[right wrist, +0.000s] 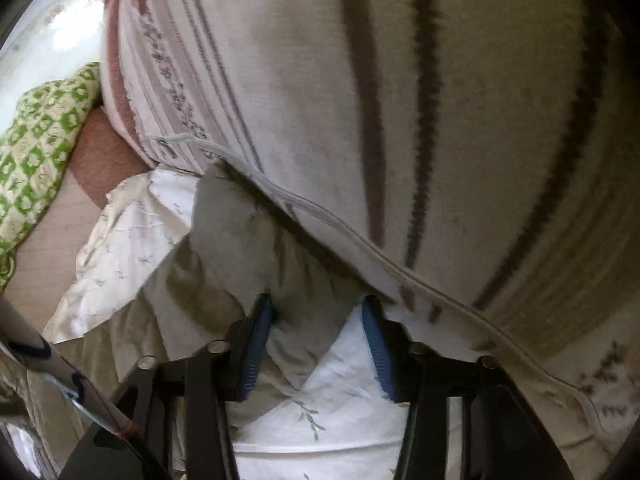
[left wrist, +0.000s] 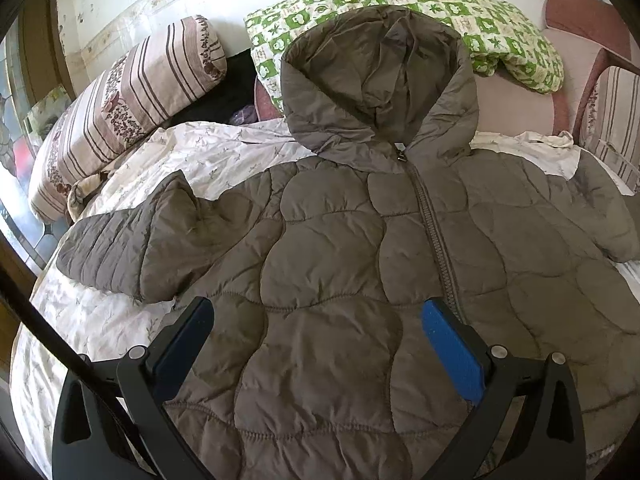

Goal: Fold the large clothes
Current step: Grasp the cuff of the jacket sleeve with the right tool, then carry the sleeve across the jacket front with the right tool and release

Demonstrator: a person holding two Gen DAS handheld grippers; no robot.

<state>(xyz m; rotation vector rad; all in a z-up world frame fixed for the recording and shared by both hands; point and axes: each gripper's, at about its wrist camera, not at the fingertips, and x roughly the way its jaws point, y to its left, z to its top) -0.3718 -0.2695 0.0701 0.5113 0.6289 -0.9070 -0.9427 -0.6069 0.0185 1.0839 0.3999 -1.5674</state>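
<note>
- Quilted hooded jacket (left wrist: 340,260): grey-brown, zipped, front up, spread across the white leaf-print sheet (left wrist: 100,320); fills the centre and lower half of the left wrist frame.
- Long axis: from bottom centre up to the hood (left wrist: 380,80) at top centre, zipper (left wrist: 434,236) running just right of middle.
- One sleeve (left wrist: 132,248) stretched toward the left edge of the frame, cuff end partly doubled over; the other sleeve (left wrist: 600,208) trailing to the right edge.
- Left gripper (left wrist: 318,312): poised above the lower body panel, pointing up the jacket's length; jaws spread wide, nothing between them.
- Right gripper (right wrist: 318,308): low and close, at the bottom centre of its frame; jaws parted about halfway, straddling a sleeve end (right wrist: 240,248) and a rumple of sheet (right wrist: 332,400); not clamped on either, as far as visible.
- Striped pillow (right wrist: 400,100) crowding the upper right of that frame, just beyond the fingertips.
- Judgement: right side nearer a sleeve, so likely first to close on it and carry it across the body; left better placed for the hem or the opposite sleeve.
- Green patterned quilt (left wrist: 440,12) behind the hood, top of frame.
</note>
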